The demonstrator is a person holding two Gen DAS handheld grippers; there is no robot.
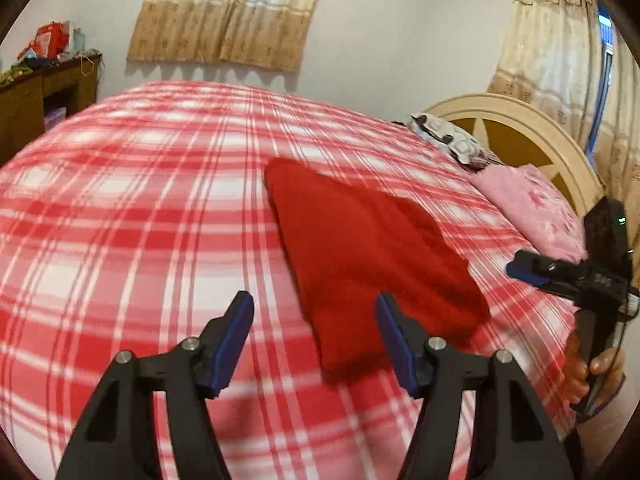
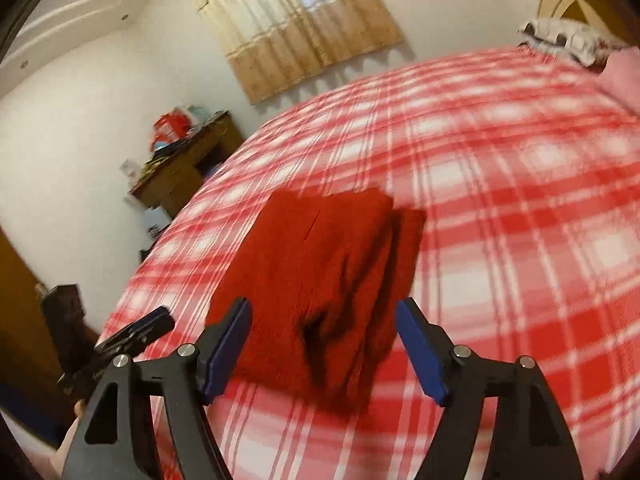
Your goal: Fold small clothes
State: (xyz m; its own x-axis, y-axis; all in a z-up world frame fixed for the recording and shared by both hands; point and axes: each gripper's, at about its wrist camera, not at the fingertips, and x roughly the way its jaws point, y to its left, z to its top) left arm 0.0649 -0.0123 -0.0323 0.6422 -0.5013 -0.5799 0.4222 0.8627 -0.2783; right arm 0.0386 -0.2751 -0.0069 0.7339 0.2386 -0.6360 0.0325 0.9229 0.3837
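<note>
Red garment (image 1: pixel 360 252) lies folded mid-frame on the bed (image 1: pixel 120 220); we hold left tool (image 1: pixel 314 340) and right tool (image 2: pixel 324 352) released, since folding seems finished.

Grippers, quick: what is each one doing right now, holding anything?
Left gripper: open, holding nothing; the folded red garment lies on the plaid bedspread beyond its fingertips.
Right gripper: open, holding nothing, above the garment's near edge.

My red knitted garment (image 1: pixel 360 256) lies folded into a flat, thick bundle on the red-and-white checked bedspread (image 1: pixel 140 200), short of the pillows.
</note>
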